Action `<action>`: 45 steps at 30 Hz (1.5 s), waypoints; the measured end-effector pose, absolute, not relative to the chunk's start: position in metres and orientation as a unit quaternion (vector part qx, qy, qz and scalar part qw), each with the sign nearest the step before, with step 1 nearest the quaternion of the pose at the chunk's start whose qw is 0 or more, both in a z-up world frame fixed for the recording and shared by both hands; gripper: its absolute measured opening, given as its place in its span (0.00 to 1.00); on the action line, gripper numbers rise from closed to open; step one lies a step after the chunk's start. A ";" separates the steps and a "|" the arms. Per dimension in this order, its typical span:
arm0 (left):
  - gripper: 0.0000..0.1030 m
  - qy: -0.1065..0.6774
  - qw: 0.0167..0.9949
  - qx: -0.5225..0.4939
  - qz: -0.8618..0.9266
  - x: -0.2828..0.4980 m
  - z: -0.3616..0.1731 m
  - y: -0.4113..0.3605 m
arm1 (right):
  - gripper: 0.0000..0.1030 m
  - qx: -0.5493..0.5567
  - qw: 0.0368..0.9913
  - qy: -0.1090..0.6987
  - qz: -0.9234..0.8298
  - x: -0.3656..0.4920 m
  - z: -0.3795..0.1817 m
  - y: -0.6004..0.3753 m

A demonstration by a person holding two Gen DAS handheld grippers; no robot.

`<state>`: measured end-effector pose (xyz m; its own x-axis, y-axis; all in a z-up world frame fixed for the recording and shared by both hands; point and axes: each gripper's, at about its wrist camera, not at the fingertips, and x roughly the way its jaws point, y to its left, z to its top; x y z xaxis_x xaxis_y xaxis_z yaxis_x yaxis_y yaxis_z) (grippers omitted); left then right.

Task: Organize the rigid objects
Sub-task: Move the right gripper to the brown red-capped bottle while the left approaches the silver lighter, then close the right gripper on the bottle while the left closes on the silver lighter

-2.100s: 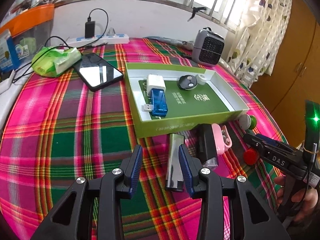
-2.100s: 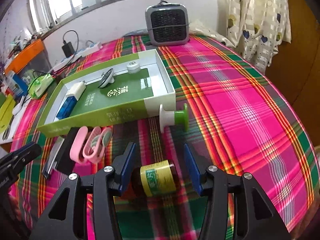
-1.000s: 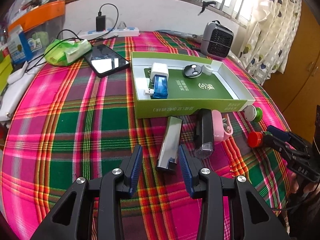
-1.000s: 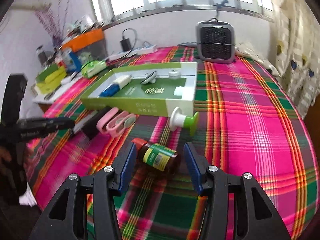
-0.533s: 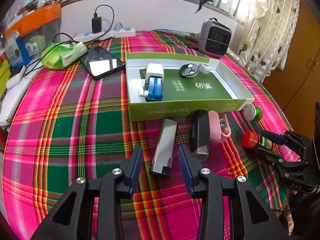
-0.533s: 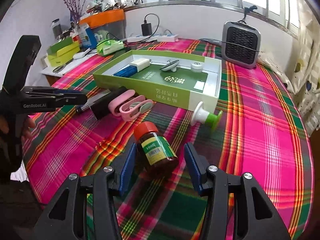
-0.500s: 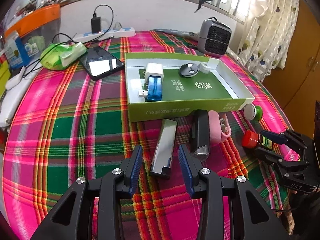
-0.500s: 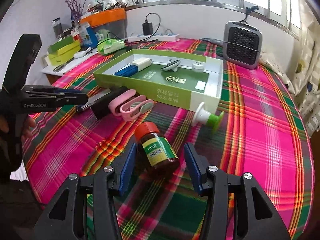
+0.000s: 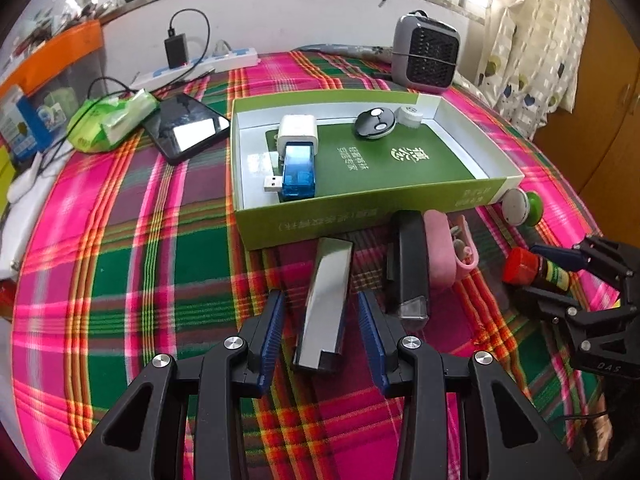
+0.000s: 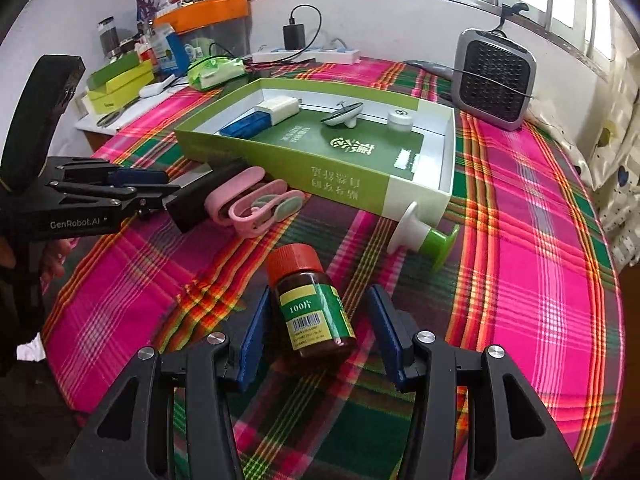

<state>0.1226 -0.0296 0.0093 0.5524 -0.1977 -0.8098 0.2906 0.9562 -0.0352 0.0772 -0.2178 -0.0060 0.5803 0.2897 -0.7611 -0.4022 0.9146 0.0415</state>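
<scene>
A: Chrome-faced silver bar (image 9: 326, 298), lying on the plaid tablecloth (image 9: 120, 272) just before the green box (image 9: 360, 216). Left gripper (image 9: 320, 332) straddles its near end, jaws spread, pads not touching. Compared with two seconds ago, the bar sits farther ahead between the fingers, so the gripper has drawn back slightly.

B: Next entries rightward?

A: Black block (image 9: 406, 264), pink case (image 9: 440, 252), both loose. Then the brown pill bottle (image 10: 312, 308), red cap; it lay flat earlier and now tilts, cap towards the box. Right gripper (image 10: 316, 340) flanks it, jaws wide, gaps either side.

B: Meaning?

A: Probably two grasps lined up; neither is closed. Nothing new is boxed.
</scene>
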 end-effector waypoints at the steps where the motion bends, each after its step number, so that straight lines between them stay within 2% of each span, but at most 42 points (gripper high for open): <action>1: 0.35 0.451 0.880 0.054 -0.137 0.123 0.009 -0.030 | 0.49 -0.069 0.887 0.414 0.194 0.077 -0.006 -0.217; 8: 0.35 0.447 0.883 0.047 -0.135 0.126 0.009 -0.028 | 0.47 -0.076 0.888 0.415 0.181 0.078 -0.006 -0.215; 13: 0.35 0.441 0.886 0.059 -0.131 0.124 0.008 -0.032 | 0.35 -0.072 0.891 0.414 0.172 0.079 -0.005 -0.217; 16: 0.35 0.441 0.886 0.061 -0.129 0.124 0.008 -0.033 | 0.32 -0.069 0.892 0.413 0.170 0.079 -0.005 -0.218; 24: 0.22 0.439 0.888 0.061 -0.118 0.123 0.009 -0.030 | 0.32 -0.061 0.893 0.413 0.168 0.078 -0.004 -0.218; 45: 0.21 0.437 0.891 0.048 -0.114 0.118 0.011 -0.025 | 0.32 -0.040 0.897 0.410 0.163 0.076 -0.005 -0.221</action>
